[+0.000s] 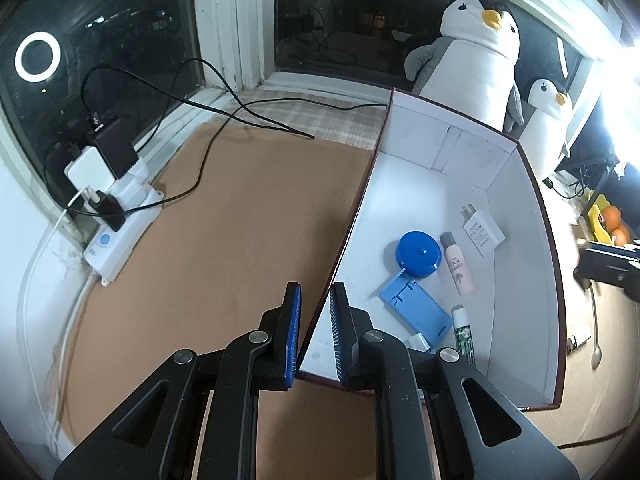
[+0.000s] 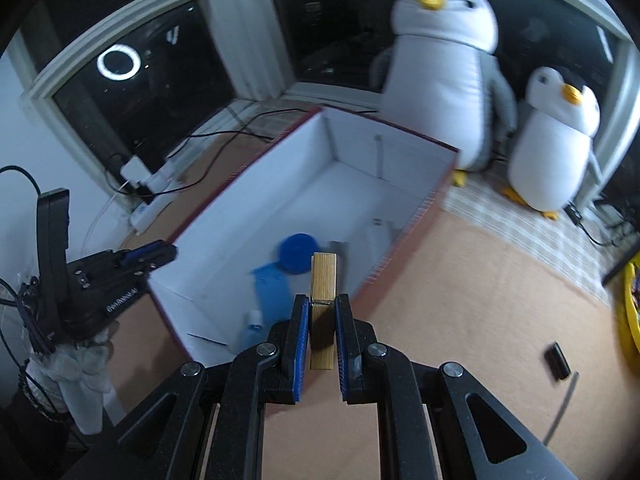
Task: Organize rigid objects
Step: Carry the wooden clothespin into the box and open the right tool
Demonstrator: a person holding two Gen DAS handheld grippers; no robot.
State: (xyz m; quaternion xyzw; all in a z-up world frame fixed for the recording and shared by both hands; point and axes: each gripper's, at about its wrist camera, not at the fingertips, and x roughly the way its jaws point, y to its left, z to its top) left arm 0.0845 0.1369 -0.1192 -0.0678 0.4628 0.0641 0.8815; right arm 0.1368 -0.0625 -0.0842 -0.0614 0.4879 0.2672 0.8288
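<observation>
An open box (image 1: 524, 280) with white inside and dark red rim stands on the brown mat. My left gripper (image 1: 316, 286) is shut on the box's left wall near its front corner, one pad on each side. Inside lie a blue round tape measure (image 1: 418, 254), a pink bottle (image 1: 458, 268), a white charger (image 1: 482, 232), a blue stand (image 1: 416, 310) and a green tube (image 1: 464, 334). My right gripper (image 2: 322, 300) is shut on a wooden block (image 2: 323, 276), held above the front right part of the box (image 2: 400, 148). The left gripper (image 2: 132, 264) shows blurred at the box's left wall.
Two plush penguins (image 2: 440, 80) stand behind the box. A power strip (image 1: 120, 236) with plugs and cables sits at the left by the window. A small black object (image 2: 557, 365) and a grey stick (image 2: 562, 404) lie on the mat at the right. A spoon (image 1: 596, 332) lies right of the box.
</observation>
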